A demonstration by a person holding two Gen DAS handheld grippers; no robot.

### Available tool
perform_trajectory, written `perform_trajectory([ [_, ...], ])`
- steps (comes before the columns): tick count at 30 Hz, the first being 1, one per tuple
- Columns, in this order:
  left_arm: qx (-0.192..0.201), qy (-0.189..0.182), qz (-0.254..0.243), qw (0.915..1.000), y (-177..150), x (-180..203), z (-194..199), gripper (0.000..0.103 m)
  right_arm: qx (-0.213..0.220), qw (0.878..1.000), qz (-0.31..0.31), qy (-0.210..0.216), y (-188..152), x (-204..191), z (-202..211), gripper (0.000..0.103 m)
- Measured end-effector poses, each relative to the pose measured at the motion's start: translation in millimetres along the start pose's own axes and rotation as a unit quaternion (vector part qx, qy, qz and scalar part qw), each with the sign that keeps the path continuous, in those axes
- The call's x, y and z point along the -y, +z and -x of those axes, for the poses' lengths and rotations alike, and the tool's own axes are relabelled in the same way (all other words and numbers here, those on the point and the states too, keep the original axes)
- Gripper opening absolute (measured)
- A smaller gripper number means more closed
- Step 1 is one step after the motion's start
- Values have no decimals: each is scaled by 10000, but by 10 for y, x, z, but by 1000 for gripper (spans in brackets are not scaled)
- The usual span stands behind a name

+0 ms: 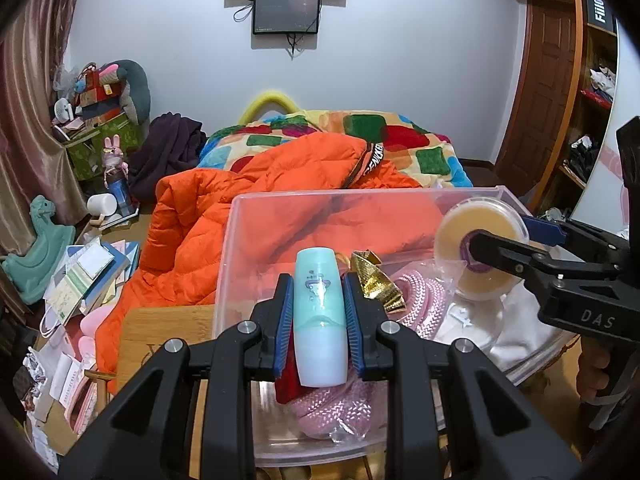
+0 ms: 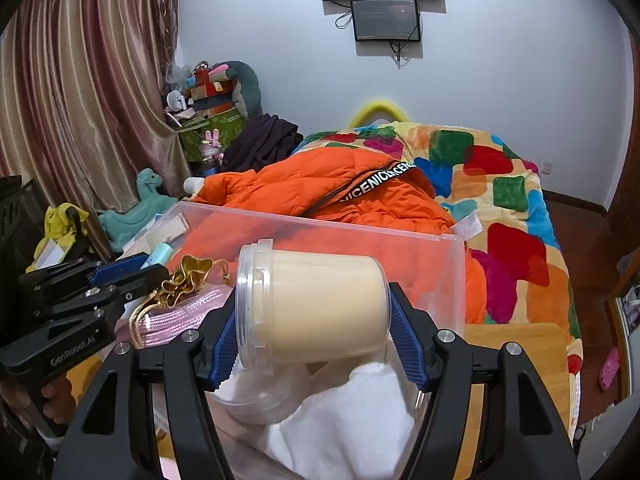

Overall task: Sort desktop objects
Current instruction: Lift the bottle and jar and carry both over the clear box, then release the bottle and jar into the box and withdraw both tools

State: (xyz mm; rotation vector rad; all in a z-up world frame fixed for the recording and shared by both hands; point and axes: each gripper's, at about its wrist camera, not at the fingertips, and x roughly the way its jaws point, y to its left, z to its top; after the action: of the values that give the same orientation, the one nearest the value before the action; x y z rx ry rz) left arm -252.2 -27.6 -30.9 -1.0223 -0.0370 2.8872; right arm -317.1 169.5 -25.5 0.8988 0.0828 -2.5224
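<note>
Wooden desk (image 1: 168, 320) carried one clear plastic bin (image 1: 360, 196), and behind it sprawled a bed with an orange jacket (image 1: 224, 216) over a patchwork blanket (image 2: 500, 184), two dark screens (image 1: 286, 12) on the white wall. Left gripper (image 1: 318, 316) pinched one teal bottle (image 1: 319, 320) above the bin's pink pouches (image 1: 416, 300) and gold bag (image 1: 378, 284). Right gripper (image 2: 316, 336) clamped one cream-filled jar (image 2: 316, 308) over one white cloth (image 2: 352, 420).

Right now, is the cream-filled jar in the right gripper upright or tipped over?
Tipped. The jar lies on its side between the right gripper's blue pads, lid end toward the left, above the clear bin.
</note>
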Motion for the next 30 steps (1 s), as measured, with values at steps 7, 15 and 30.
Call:
perform_trajectory([
  [7,-31,16,-66,10000,-14,16,-13,27,-88,9998,37,-157,20,-40,-44,64],
  [15,69,77,-142,9998,-6,63,105,49,-134,9990,247,-356,-21,-119,12,65],
  [30,492,55,-324,9982,15,275,622,78,174,9946,743,-700,-159,-322,536,83],
])
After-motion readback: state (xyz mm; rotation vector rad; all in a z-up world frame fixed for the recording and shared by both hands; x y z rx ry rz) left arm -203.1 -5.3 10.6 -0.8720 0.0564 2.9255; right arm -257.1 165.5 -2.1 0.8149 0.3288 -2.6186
